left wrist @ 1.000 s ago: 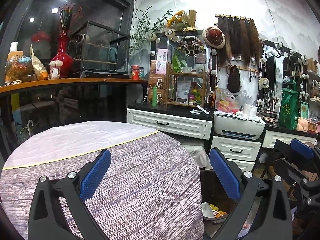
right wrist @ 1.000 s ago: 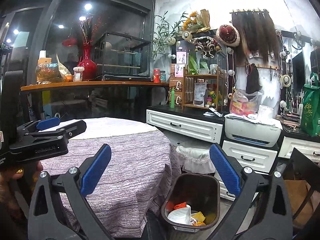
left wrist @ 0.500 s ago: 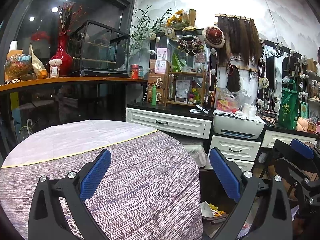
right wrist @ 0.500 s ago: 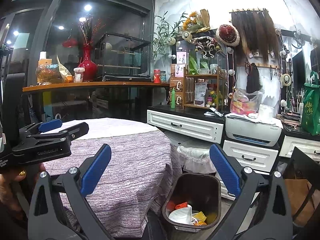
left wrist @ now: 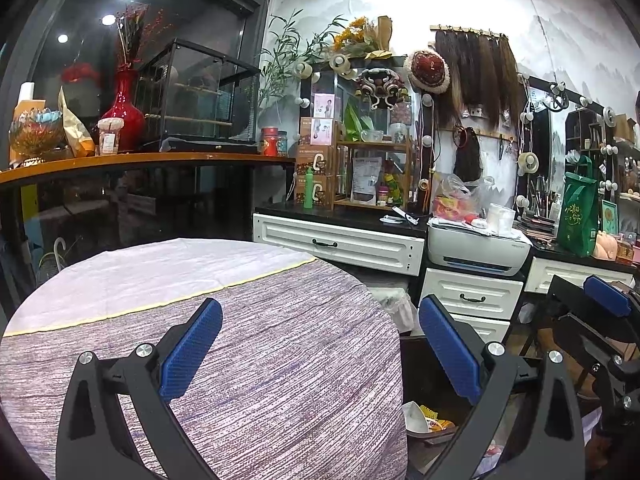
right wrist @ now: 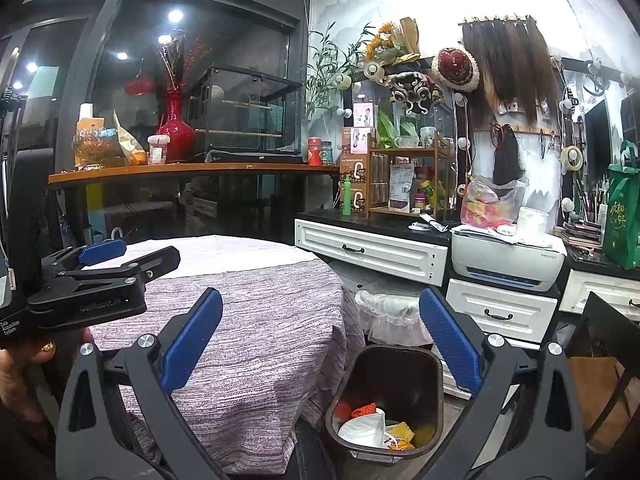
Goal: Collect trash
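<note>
A dark brown trash bin [right wrist: 394, 364] stands on the floor right of the round table [right wrist: 256, 320]. It holds a white crumpled paper [right wrist: 364, 432] and orange and yellow wrappers. The bin also shows in the left wrist view [left wrist: 424, 384] past the table edge. My left gripper [left wrist: 320, 348] is open and empty above the table's purple-grey cloth [left wrist: 280, 360]. My right gripper [right wrist: 320, 344] is open and empty, above the table's right edge and the bin. I see no trash on the table.
A second bin with a white lace liner [right wrist: 388, 312] stands behind the brown one. White drawers [right wrist: 372, 250] and a printer [right wrist: 508, 256] line the back wall. A dark chair [right wrist: 608, 360] and brown bag are at the right. A wooden counter [right wrist: 180, 170] runs behind the table.
Both grippers have shifted only slightly; in the right wrist view the left gripper sits a little further to the right. Both stay open and empty.
</note>
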Demonstrator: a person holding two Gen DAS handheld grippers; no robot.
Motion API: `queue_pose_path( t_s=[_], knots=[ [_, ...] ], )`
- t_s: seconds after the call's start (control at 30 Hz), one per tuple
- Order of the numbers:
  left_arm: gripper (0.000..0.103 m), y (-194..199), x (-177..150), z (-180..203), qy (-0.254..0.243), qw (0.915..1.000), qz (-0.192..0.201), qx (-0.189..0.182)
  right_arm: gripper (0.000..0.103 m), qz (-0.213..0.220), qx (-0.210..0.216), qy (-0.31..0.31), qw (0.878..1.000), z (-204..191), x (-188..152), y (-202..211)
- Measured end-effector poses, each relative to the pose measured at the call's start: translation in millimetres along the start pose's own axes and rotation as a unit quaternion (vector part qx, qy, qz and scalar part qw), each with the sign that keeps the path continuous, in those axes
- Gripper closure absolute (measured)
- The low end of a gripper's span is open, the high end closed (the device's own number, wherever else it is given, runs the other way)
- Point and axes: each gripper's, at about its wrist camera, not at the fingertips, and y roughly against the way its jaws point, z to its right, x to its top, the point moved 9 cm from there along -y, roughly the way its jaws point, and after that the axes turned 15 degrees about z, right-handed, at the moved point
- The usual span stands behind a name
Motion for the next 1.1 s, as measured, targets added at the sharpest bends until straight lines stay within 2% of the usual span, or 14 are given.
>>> queue_pose_path(
  t_s=[0.87, 1.1],
  knots=[
    [0.006, -1, -4, 3, -0.003, 1.0, -0.005, -0.002, 0.006, -0.002, 0.0, -0.002, 1.0, -1, -2, 0],
    [0.006, -4, -11, 2, -0.008, 0.9997, -0.024, 0.004, 0.006, -0.002, 0.001, -0.003, 1.0, -2, -4, 1]
  ],
)
